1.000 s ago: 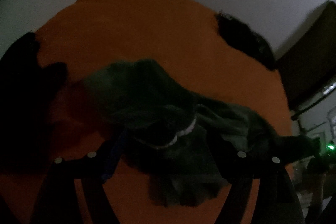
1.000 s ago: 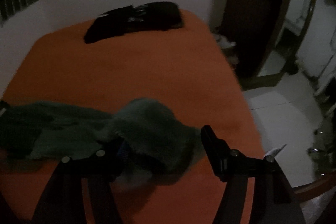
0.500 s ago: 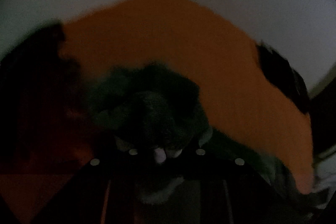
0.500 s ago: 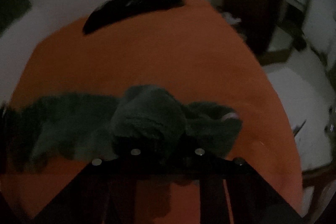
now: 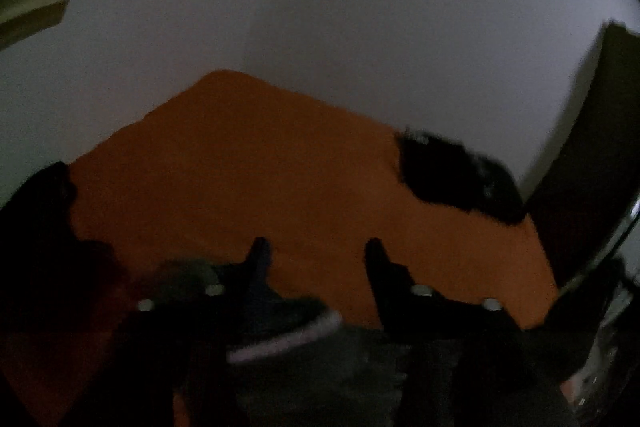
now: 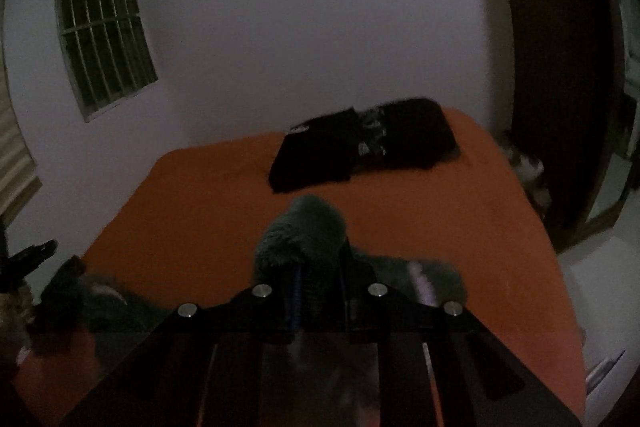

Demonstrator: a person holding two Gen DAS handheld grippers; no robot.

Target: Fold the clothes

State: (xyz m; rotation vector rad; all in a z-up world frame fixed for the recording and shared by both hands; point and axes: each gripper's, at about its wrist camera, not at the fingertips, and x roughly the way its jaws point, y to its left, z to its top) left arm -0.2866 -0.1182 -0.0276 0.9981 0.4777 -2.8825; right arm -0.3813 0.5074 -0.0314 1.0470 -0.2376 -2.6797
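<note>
A dark green fuzzy garment lies crumpled on the orange bed. My right gripper is shut on a bunch of it, which sticks up between the fingers; the rest trails left and right behind them. In the left wrist view the same garment shows low in the frame with a pale neckband. My left gripper is open above it, with only orange sheet showing between the fingertips. The room is dim and the left view is blurred.
Folded black clothes sit at the bed's far right corner, also in the left view as black clothes. A dark heap is at the bed's left edge. White walls, a barred window and a dark door surround the bed.
The left gripper was shut on the green garment half a second ago and now stands open, tilted up. The right gripper, open a second ago, has shut on the garment and lifted.
</note>
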